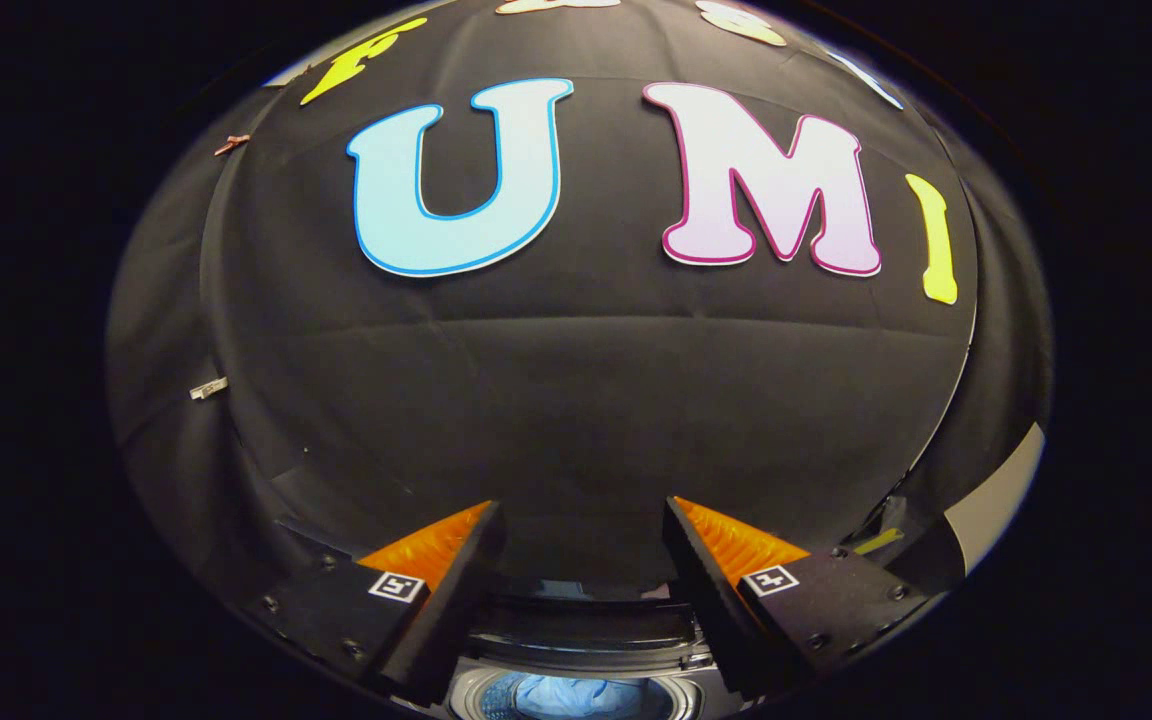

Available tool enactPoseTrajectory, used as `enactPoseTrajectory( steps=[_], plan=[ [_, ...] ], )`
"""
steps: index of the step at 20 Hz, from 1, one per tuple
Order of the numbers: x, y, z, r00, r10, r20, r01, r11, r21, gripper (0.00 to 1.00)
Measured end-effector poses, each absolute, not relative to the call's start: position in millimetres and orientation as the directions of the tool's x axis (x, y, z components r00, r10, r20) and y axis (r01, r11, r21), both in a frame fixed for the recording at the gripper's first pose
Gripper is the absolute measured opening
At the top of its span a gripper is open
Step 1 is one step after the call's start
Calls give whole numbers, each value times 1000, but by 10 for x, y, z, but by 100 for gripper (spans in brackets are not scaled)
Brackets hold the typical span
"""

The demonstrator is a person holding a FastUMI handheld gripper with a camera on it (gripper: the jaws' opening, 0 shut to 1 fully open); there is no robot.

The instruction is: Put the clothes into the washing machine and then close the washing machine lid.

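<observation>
My gripper (pixel 584 515) stands open, its two fingers spread wide with nothing between them, pointing at the booth's black cloth wall. Far below the fingers, between their bases, the washing machine (pixel 576 640) shows from above with its dark lid raised at the back. Light blue clothes (pixel 576 697) lie inside its round drum opening. The gripper is well above the machine and touches nothing.
The black cloth wall (pixel 576 400) hangs straight ahead, close behind the machine. A pale strip of floor or panel (pixel 1001 495) shows at the lower right, beyond the cloth's edge.
</observation>
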State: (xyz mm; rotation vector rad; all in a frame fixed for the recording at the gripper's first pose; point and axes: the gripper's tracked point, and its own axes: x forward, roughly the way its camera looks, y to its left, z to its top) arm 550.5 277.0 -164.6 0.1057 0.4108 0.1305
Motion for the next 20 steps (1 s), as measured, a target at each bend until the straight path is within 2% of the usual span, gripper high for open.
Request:
enactPoseTrajectory(
  steps=[5, 20],
  plan=[
    [5277, 2765, -1576, 934, 146, -325, -113, 986, 119, 100],
    [4379, 2722, -1628, 943, 147, -299, -122, 987, 100, 99]
  ],
)
